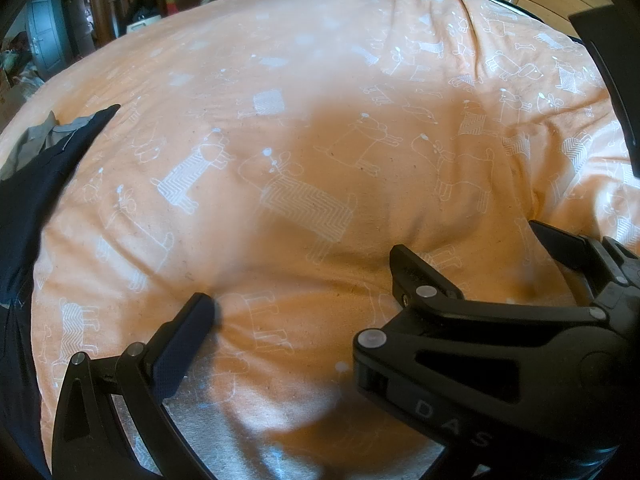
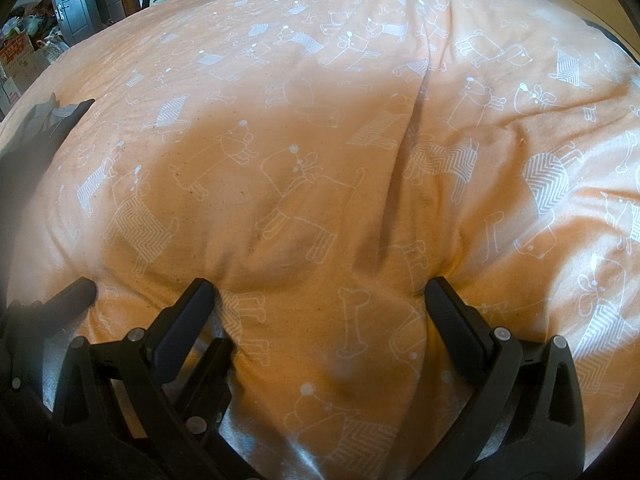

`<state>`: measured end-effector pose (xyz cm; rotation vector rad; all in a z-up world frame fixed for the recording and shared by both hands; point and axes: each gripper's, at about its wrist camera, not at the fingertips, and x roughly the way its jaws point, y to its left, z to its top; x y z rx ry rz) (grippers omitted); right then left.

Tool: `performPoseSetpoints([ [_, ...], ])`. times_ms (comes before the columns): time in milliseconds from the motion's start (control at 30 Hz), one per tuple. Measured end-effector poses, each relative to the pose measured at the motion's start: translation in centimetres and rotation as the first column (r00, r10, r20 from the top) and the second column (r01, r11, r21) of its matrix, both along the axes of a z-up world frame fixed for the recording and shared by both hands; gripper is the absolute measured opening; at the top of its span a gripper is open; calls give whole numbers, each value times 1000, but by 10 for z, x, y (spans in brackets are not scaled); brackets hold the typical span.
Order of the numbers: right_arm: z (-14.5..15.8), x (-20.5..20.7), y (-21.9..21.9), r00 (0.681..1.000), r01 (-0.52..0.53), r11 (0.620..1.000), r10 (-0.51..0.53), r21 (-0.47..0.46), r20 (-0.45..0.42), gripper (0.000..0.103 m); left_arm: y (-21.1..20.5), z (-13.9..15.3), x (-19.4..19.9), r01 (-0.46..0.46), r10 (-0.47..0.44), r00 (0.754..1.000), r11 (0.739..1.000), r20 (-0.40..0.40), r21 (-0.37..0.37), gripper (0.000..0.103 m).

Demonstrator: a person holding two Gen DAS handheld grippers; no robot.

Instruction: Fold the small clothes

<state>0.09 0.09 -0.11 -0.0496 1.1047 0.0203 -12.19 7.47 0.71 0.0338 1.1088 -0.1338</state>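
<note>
An orange dog-print bedcover (image 1: 304,128) fronts a grey door (image 2: 74,8) and cardboard boxes (image 2: 18,64)

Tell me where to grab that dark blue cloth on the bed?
Grip the dark navy garment at its pointed corner, coming from the right across the orange dog-print bedsheet. That tip lies flat and free, nearest the open left tool.
</note>
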Motion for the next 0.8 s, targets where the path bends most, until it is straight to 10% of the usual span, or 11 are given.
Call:
performPoseSetpoints([
  [800, 1, 0, 0, 1000, 0, 1000, 0, -2, 4, 103, 2, 0, 0, 0, 0, 1000, 1000, -15, 3, 103],
])
